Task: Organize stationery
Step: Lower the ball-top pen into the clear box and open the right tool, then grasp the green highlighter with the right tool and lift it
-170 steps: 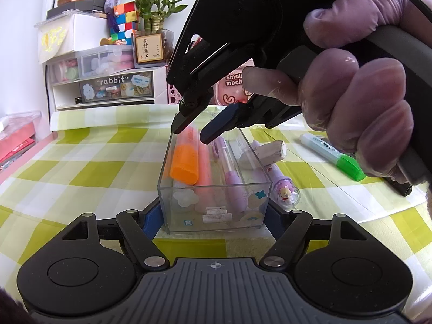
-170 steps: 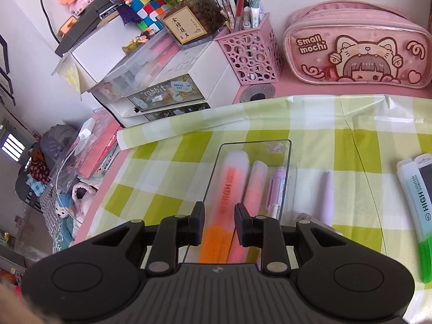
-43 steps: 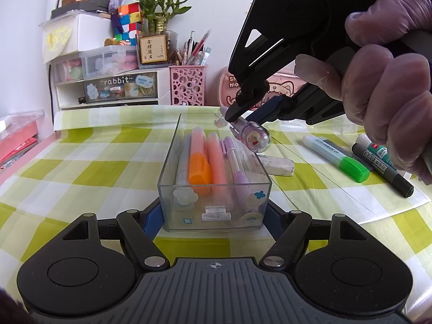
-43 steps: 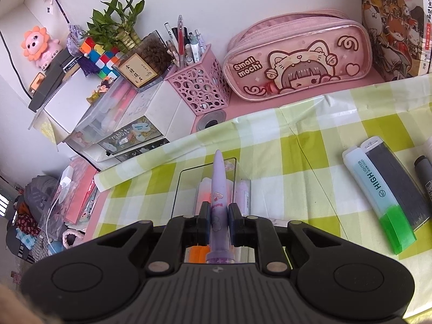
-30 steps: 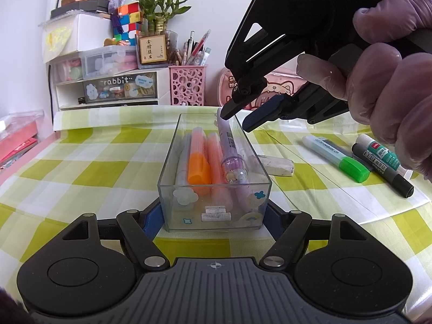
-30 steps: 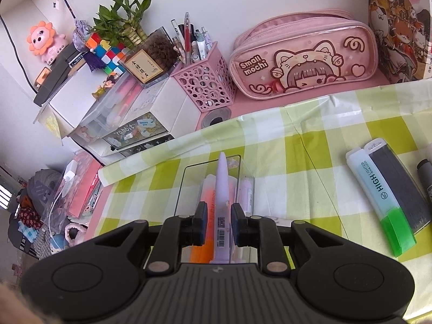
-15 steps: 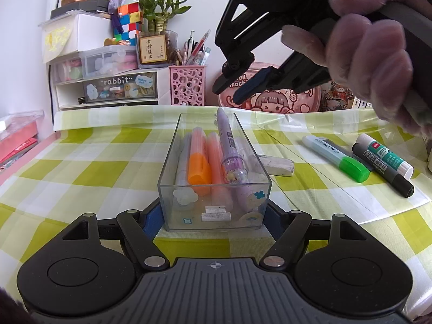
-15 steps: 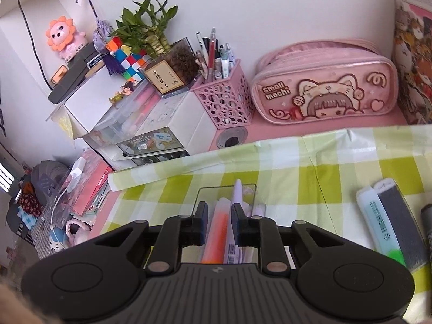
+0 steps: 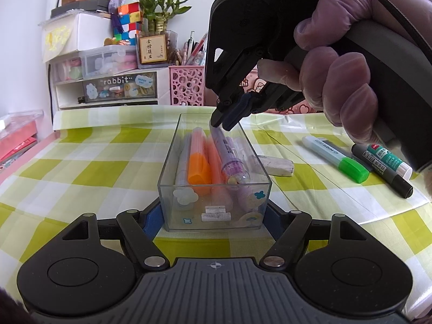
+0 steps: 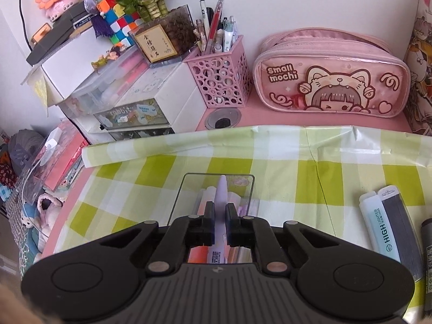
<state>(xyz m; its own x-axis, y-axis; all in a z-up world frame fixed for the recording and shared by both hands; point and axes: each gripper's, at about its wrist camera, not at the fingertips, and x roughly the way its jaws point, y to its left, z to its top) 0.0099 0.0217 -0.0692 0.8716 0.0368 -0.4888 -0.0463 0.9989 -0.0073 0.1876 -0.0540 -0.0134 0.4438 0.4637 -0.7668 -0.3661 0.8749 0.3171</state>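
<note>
A: What changed? We see the purple pen (image 9: 226, 151) now lying in the clear acrylic box (image 9: 216, 189), on top of the orange highlighter (image 9: 198, 166) and the pink one, its charm end toward the near wall. A moment ago it hung in the right gripper (image 9: 222, 124) above the box.

B: Right gripper now? We read its jaws as just closed, tips low at the pen's far end; in the right wrist view the pen runs between the pads, but we can't tell whether they press it. Looks like a nudge to seat it.

A: Left gripper (image 9: 214, 217)? Clamped on the box's near end, holding it steady.

B: Task-wise: one more item filed. The green highlighter (image 9: 336, 155), glue stick (image 9: 382, 156), black marker (image 9: 399, 185) and eraser (image 9: 276, 165) lie outside on the checked cloth (image 9: 81, 167).
</note>
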